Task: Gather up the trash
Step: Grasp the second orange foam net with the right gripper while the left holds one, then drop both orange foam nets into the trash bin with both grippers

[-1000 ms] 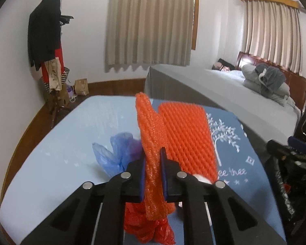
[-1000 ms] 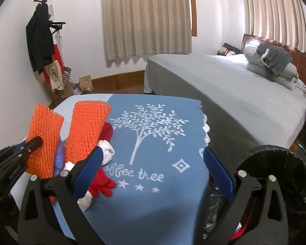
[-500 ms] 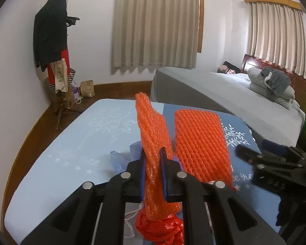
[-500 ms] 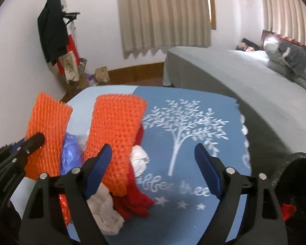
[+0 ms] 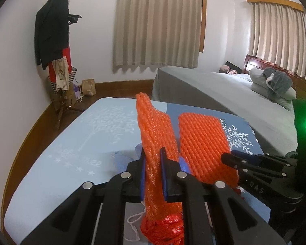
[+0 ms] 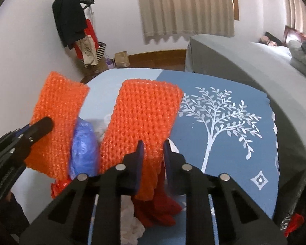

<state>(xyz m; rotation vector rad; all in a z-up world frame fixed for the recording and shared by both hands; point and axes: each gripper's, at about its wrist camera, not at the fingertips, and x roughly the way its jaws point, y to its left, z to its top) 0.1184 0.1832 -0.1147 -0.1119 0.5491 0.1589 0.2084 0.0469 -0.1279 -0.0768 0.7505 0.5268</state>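
**Two foam nets pinched above a blue tablecloth**

Beige pleated curtains [image 5: 159, 24] hang over a bedroom with a grey-covered bed [image 5: 224, 94] and a wooden coat stand [image 5: 59, 47] draped in dark clothing. Nearer, a table wears a smooth two-tone blue tablecloth [image 6: 230, 143] printed with a white tree.

Left gripper [image 5: 153, 161] is clenched on a tall orange foam net [image 5: 153, 126], a soft sleeve with a ribbed, knobbly mesh surface; seen edge-on from its own camera, it stands upright between the blue pads, squeezed narrow at the pinch. Under it sits a crinkled, shiny red plastic wad [image 5: 165, 228] with a thin white string [image 5: 134, 220] beside it.

Right gripper [image 6: 153, 153] has just been closing, and its jaws now clamp the lower edge of a second orange foam net [image 6: 144, 118], a broad rectangular piece with the same woven-looking bumps. Between the two nets lies a crumpled, glossy blue plastic bag [image 6: 83, 147]. Below the right jaws are dark red fabric-like scraps [image 6: 157, 208] and a wrinkled white tissue [image 6: 130, 224], all resting on the cloth. A black trash bag [image 6: 304, 200] rim shows at the lower right.
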